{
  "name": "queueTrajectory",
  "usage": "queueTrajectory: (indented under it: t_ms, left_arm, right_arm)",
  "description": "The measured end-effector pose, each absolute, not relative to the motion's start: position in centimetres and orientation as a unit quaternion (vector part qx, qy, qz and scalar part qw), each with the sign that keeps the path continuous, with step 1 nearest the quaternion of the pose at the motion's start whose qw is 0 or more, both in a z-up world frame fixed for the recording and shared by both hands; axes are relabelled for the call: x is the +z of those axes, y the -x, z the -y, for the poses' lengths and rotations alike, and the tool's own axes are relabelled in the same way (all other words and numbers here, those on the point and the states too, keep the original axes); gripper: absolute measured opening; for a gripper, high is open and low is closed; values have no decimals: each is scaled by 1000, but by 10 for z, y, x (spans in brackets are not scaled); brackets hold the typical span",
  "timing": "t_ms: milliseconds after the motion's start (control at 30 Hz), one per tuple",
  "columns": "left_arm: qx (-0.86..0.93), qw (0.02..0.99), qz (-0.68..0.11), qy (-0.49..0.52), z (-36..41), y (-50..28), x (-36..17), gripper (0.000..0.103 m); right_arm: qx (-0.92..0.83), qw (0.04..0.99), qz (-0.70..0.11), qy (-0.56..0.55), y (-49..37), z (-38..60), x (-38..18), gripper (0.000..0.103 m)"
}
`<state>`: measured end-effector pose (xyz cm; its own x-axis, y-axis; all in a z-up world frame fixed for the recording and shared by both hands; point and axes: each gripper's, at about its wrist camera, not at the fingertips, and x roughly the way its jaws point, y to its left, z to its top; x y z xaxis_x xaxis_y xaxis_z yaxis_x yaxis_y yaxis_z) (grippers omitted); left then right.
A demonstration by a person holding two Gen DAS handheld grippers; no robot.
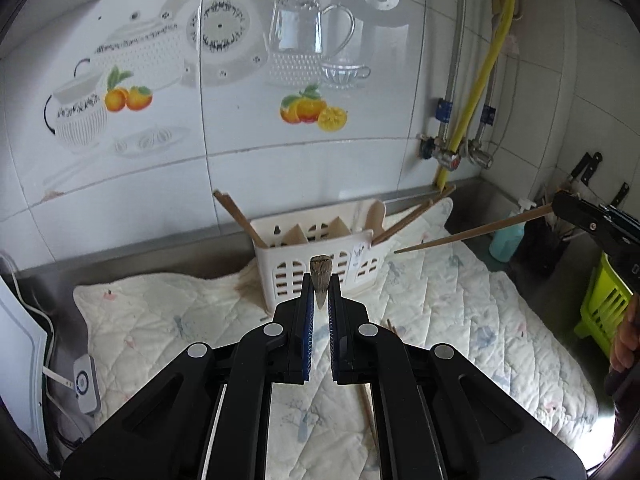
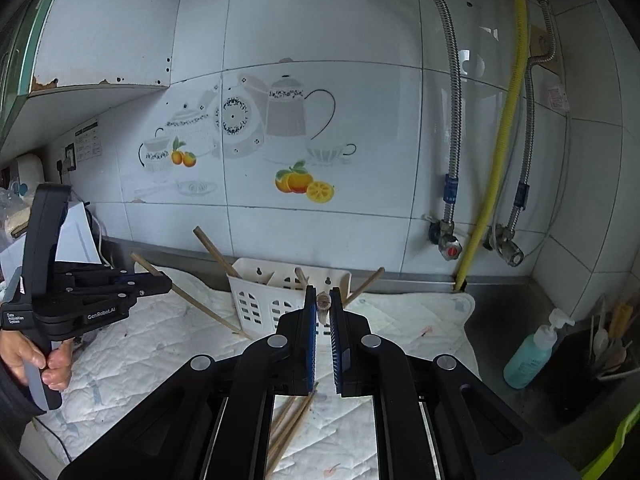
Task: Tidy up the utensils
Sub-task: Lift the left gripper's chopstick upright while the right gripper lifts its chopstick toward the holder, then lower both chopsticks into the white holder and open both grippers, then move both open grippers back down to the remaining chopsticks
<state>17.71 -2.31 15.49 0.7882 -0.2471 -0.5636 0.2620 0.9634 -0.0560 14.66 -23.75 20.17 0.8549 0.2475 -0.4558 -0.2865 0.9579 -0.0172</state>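
Two black grippers, left [image 1: 321, 294] and right [image 2: 323, 304], each clenched on one wooden chopstick [image 1: 472, 232], raised for dropping into white slotted plastic caddy [image 1: 320, 256].

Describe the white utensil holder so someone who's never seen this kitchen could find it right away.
Look along the tiled wall with the teapot and orange pictures, down to the quilted cloth on the counter. The white utensil holder stands at the cloth's back edge. It is the only slotted, divided plastic caddy there, with chopsticks leaning out.
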Motion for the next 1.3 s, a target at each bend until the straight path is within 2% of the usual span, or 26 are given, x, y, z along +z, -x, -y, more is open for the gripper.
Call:
queueTrajectory:
  t_ms: [200, 367, 767, 1100, 1233, 1300]
  left_arm:
    - [-133, 960, -247, -7, 17, -182, 203, 5]
    - [-121, 964, -236, 5, 6, -200, 220, 5]
    - [-96, 948, -303, 9, 0, -261, 193, 5]
    - [-91, 943, -320, 14, 5, -273, 171, 7]
    - [-95, 944, -314, 15, 6, -266, 172, 10]
    - [-94, 947, -308, 12, 6, -260, 174, 14]
  right_arm:
    - [139, 959, -241, 53, -184, 230, 213, 7]
    - [137, 950, -273, 67, -216, 221, 204, 7]
    - [125, 939, -313, 76, -253, 215, 189, 7]
    - [129, 941, -305, 68, -254, 216, 187, 7]
    - [128, 943, -299, 64, -248, 217, 189, 16]
    - [127, 945, -295, 62, -242, 218, 191, 16]
